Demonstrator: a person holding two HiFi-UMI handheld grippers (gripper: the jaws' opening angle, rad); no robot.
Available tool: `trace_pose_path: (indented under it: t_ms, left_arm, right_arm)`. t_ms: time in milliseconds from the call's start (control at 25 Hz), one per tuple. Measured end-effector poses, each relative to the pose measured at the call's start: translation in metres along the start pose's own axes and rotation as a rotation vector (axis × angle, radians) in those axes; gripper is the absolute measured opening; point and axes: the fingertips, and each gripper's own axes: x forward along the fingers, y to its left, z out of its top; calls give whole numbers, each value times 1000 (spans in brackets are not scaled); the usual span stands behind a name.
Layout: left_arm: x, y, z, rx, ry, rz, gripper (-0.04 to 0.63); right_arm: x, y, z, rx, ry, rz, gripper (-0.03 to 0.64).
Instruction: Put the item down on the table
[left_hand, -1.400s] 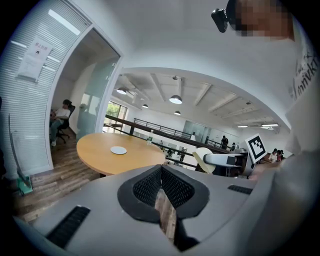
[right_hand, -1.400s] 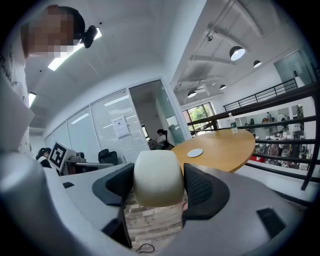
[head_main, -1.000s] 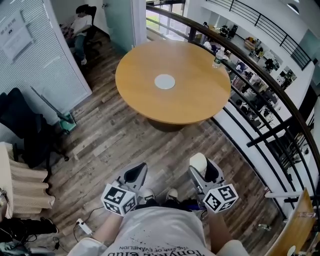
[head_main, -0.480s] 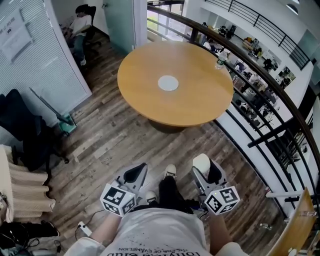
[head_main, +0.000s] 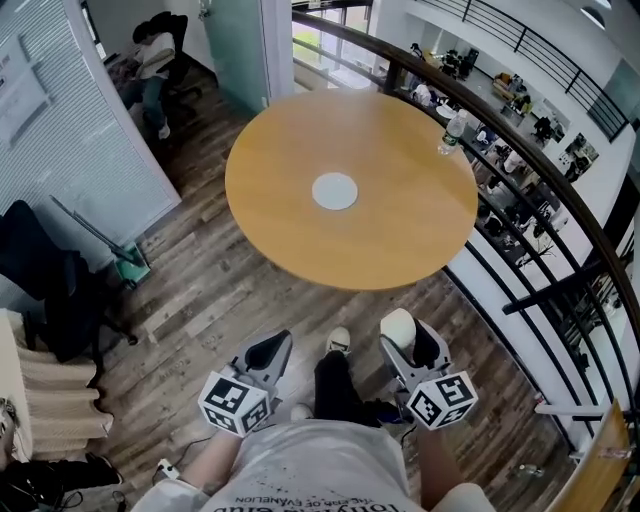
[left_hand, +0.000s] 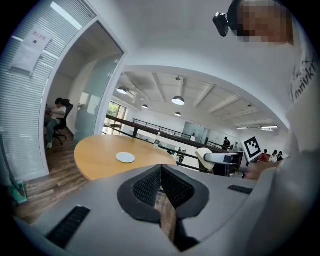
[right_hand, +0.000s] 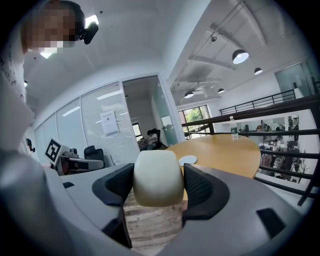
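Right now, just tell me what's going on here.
A person stands on the wood floor, short of a round table, with a gripper in each hand. The right gripper is shut on a cream rounded item, held low near the person's body. The left gripper has its jaws together with nothing between them. The item is not yet on the table, which bears a white disc at its middle and a water bottle near its far edge.
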Motion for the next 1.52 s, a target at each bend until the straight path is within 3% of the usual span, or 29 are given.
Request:
trace_pose_path:
  t_ms: [360, 640, 880, 1520]
  left_arm:
    - [139, 60, 73, 14, 2, 16, 23]
    - [201, 80, 114, 82, -9, 89, 23]
    - [215, 112, 133, 72, -7, 113, 23]
    - [250, 154, 137, 73, 52, -12, 23]
  right_arm:
    - [112, -99, 65, -51, 50, 21, 313]
    - [158, -150, 91, -58, 87, 51, 313]
    - [188, -158, 97, -46, 113, 57, 313]
    - [248, -157, 91, -37, 152, -22, 313]
